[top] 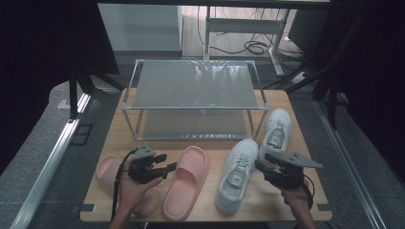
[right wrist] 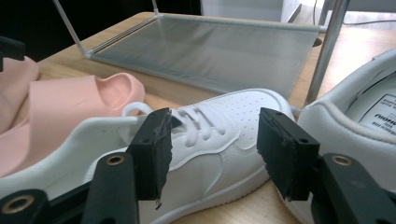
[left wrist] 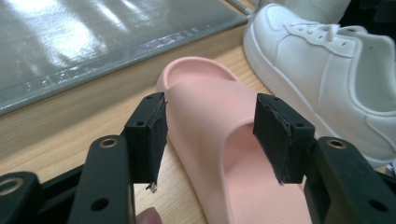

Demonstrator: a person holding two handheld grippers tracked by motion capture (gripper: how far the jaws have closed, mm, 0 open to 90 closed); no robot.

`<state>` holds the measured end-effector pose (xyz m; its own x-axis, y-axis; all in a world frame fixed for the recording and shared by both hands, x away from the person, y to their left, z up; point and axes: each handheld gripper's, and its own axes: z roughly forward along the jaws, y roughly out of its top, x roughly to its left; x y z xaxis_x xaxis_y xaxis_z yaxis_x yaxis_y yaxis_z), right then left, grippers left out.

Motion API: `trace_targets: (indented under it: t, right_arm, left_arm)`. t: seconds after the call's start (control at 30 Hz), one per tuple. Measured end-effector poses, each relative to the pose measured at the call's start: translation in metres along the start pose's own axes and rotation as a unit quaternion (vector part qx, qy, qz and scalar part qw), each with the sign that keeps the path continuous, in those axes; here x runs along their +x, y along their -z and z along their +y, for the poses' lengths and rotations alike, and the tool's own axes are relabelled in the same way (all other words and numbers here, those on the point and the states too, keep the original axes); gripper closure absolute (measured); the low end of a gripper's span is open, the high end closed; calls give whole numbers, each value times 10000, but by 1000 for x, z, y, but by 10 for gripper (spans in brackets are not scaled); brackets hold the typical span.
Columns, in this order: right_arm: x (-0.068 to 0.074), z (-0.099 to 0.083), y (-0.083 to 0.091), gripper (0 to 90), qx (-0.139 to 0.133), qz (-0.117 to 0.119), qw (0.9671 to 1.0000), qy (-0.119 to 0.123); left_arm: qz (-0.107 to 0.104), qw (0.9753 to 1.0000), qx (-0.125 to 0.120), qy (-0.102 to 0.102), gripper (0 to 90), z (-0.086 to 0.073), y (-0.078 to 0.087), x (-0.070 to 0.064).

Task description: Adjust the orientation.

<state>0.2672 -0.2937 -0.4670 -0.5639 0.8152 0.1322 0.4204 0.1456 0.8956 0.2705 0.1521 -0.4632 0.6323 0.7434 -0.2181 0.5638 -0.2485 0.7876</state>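
Note:
Two pink slides lie at the table's front left: one (top: 187, 181) in the middle, the other (top: 107, 174) partly under the person's left hand. My left gripper (top: 168, 170) is open beside the middle slide (left wrist: 219, 140), its jaws straddling the strap's side without touching. Two white sneakers stand at the front right, a nearer one (top: 237, 172) and a farther one (top: 275, 131). My right gripper (top: 262, 168) is open just right of the nearer sneaker (right wrist: 210, 135), jaws apart over its side, nothing held.
A two-tier metal shoe rack (top: 193, 86) with grey mesh shelves stands at the back of the wooden table (top: 124, 129). Both shelves are bare. Dark curtains flank the table, and cables lie on the floor behind.

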Motion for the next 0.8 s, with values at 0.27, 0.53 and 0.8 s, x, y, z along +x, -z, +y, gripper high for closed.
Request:
trace_targets:
  t: [0.27, 0.53, 0.8]
  right_arm:
    - [-5, -3, -8, 451, 76, -10, 10000, -14]
    - [1, -2, -12, 448, 98, -137, 9998, 50]
    - [4, -2, -12, 439, 74, -258, 9996, 46]
  left_arm:
    - [48, 9999, 31, 93, 579, -7, -1, 1]
    - [247, 9996, -138, 51, 874, -15, 26, 2]
    - [791, 9956, -384, 336, 900, -32, 72, 24]
